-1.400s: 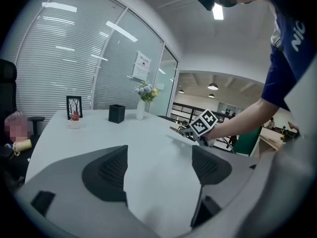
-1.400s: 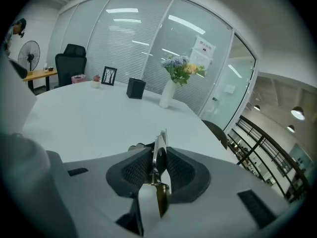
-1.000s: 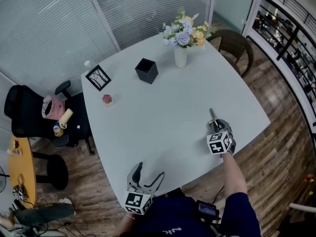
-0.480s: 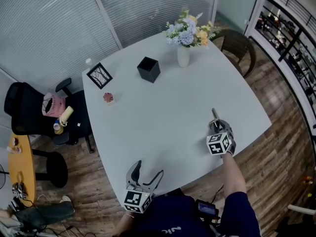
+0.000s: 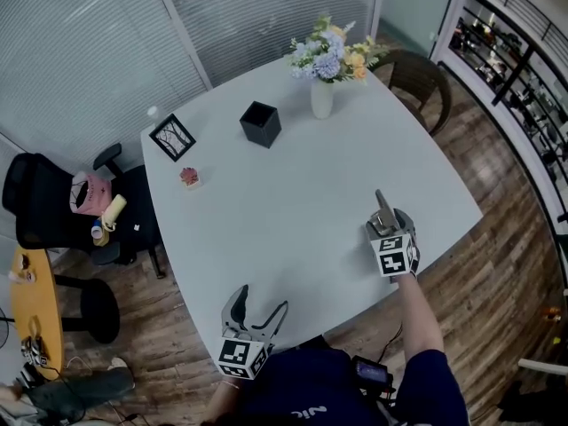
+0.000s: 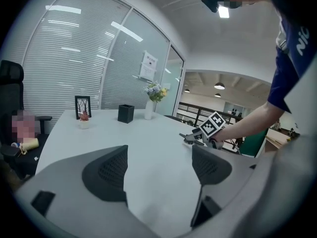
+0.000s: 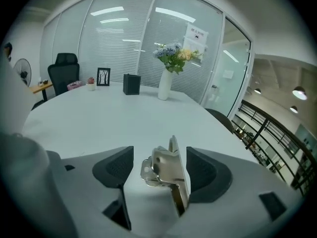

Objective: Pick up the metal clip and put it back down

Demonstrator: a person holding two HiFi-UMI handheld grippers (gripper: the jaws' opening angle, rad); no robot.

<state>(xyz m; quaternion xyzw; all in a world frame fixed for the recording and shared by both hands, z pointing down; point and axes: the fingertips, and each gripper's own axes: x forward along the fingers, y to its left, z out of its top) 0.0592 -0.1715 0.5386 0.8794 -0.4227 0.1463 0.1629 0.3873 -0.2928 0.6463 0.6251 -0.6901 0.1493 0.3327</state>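
Opening just now, right gripper [image 7: 159,171] jaws; metal clip [image 7: 167,168] between; notice [image 7: 196,32] unreadable.

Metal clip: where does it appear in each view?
Head view: metal clip right of centre, at the right gripper.
Left gripper view: small, right of centre.
Right gripper view: bottom centre, between jaws that have just been opening.
Shared landmark: flower vase.
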